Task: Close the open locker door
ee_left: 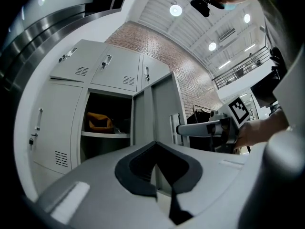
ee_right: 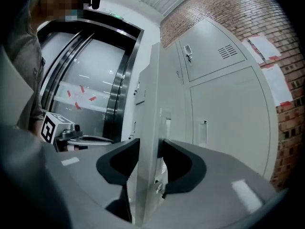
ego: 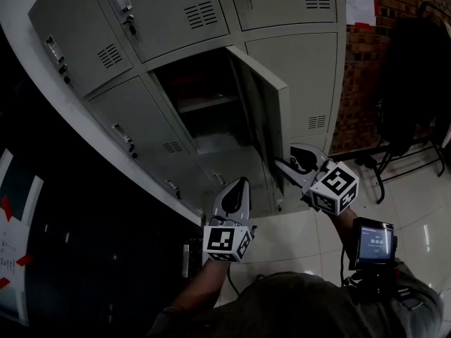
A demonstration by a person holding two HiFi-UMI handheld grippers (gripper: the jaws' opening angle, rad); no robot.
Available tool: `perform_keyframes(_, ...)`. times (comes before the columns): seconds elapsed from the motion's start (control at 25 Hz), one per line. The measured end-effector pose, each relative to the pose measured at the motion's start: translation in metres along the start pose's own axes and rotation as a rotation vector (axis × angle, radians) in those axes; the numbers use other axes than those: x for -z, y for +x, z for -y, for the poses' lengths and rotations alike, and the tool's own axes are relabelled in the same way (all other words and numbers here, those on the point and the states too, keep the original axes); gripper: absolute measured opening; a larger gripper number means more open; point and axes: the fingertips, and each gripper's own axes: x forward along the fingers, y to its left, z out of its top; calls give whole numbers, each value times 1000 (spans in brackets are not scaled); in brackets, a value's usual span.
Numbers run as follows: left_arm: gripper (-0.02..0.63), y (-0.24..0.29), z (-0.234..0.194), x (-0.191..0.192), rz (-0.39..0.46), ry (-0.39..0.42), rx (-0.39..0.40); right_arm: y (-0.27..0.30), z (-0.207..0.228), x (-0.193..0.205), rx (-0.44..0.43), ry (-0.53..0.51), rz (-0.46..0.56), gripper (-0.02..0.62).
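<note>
The right gripper [ee_right: 148, 151] has its jaws set either side of the free edge of the open locker door [ego: 270, 111], which gives it a hold for swinging the door. The jaws are partly closed. The pads seem to pinch the panel, though the side nearer the lockers is hard to judge. The door stands between those jaws, edge-on, and runs up and away from them. The left gripper [ego: 235, 190] has its jaws together and empty, and it waits apart, with the door ahead of them.

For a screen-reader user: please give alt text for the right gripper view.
The edge of the open locker door stands upright between the right tool's jaws, which press on both its faces. Closed grey lockers and a brick wall lie to the right; the left tool shows at far left.
</note>
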Motion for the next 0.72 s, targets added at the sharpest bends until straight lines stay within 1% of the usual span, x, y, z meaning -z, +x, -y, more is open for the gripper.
perform_keyframes(0.2,0,-8,-4,5,-11,8,-45,10,-19,-1,-72,2,2,150)
perform_keyframes(0.4,0,-24,-22,8,-8,21,-81,29,-42,-1,-125,-5,4,138)
perform_keyframes(0.56,0,-33,-46,6,8,26,-92,51,-62,-5,-139,-15,9,138)
perform_keyframes(0.72,0,-39,-77,6,14,21,-72,78,-77,-3,-111,-28,2,147)
